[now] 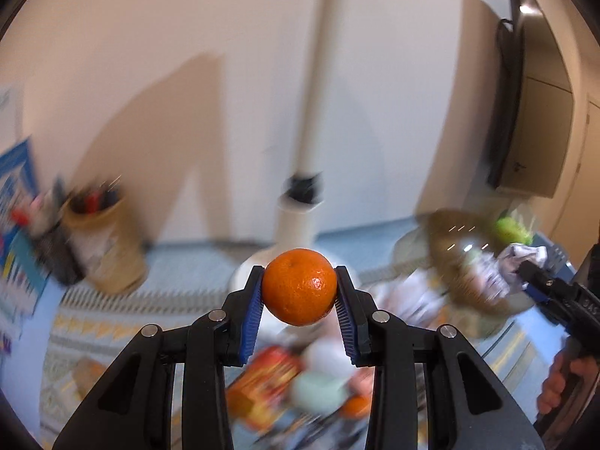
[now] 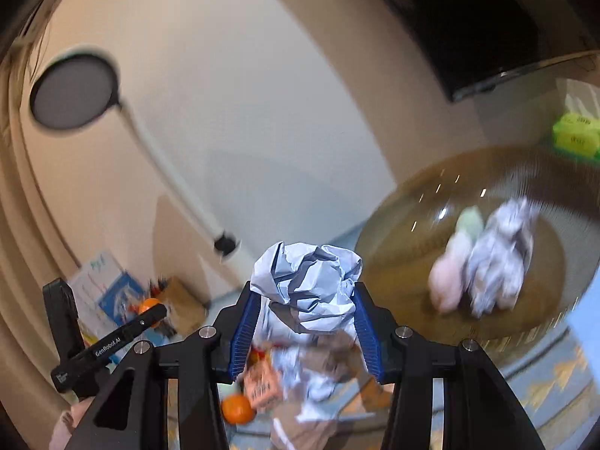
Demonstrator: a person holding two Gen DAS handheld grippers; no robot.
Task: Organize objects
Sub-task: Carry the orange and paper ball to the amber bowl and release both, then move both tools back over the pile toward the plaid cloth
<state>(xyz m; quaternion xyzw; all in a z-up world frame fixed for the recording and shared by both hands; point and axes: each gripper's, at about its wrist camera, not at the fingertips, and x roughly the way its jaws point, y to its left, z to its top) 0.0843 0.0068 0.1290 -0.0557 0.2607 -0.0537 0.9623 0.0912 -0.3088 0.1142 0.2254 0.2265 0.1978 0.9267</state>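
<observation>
My left gripper (image 1: pixel 299 288) is shut on an orange mandarin (image 1: pixel 299 287), held in the air above the table. In the right wrist view the same left gripper (image 2: pixel 152 309) shows at the far left with the mandarin (image 2: pixel 149 304) at its tip. My right gripper (image 2: pixel 304 302) is shut on a crumpled ball of white paper (image 2: pixel 305 285), lifted above the clutter. It also appears at the right edge of the left wrist view, the right gripper (image 1: pixel 525 268) with the paper ball (image 1: pixel 523 255), beside a brown glass bowl (image 1: pixel 450 240).
The brown glass bowl (image 2: pixel 405 270) holds crumpled paper (image 2: pixel 500 258) and a pale soft item (image 2: pixel 452 273). Below lie another mandarin (image 2: pixel 237 408), an orange packet (image 2: pixel 262 384) and more paper. A brown pen holder (image 1: pixel 101 240), a lamp base (image 1: pixel 300 221) and a green box (image 2: pixel 575 133) stand around.
</observation>
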